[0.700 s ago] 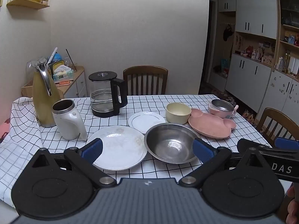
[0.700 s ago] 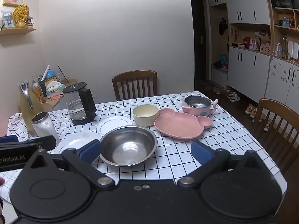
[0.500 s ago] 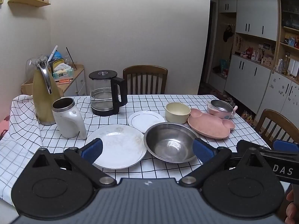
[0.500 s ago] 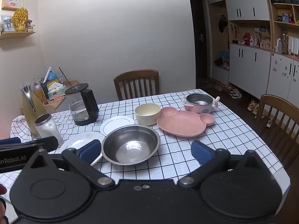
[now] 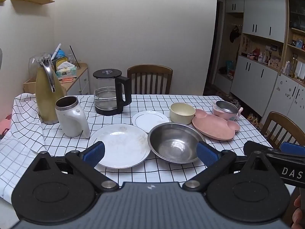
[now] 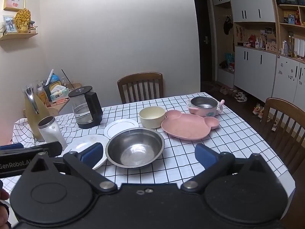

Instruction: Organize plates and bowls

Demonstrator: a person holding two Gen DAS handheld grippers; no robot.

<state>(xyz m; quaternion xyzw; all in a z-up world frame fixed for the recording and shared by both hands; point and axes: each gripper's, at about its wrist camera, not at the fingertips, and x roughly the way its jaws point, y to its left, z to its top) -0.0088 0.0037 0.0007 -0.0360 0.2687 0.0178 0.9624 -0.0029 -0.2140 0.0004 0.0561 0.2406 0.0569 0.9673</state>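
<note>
On the checked tablecloth lie a large white plate [image 5: 119,145], a small white plate [image 5: 149,118], a steel bowl [image 5: 174,143], a cream bowl [image 5: 182,112], a pink bear-shaped plate [image 5: 214,127] and a pink cup with a steel liner [image 5: 225,109]. My left gripper [image 5: 150,152] hangs open above the near table edge, empty, in front of the large plate and steel bowl. My right gripper [image 6: 148,155] is also open and empty, with the steel bowl [image 6: 135,147] just beyond it and the pink plate [image 6: 187,126] further right.
A glass kettle [image 5: 110,91], a white jug [image 5: 71,117] and a yellow thermos [image 5: 47,97] stand at the table's left. Wooden chairs stand at the far side [image 5: 149,79] and the right [image 6: 284,126]. Cabinets line the right wall.
Both grippers have risen and tipped slightly, so the table sits a little lower in each view. Nothing on the table has moved.
</note>
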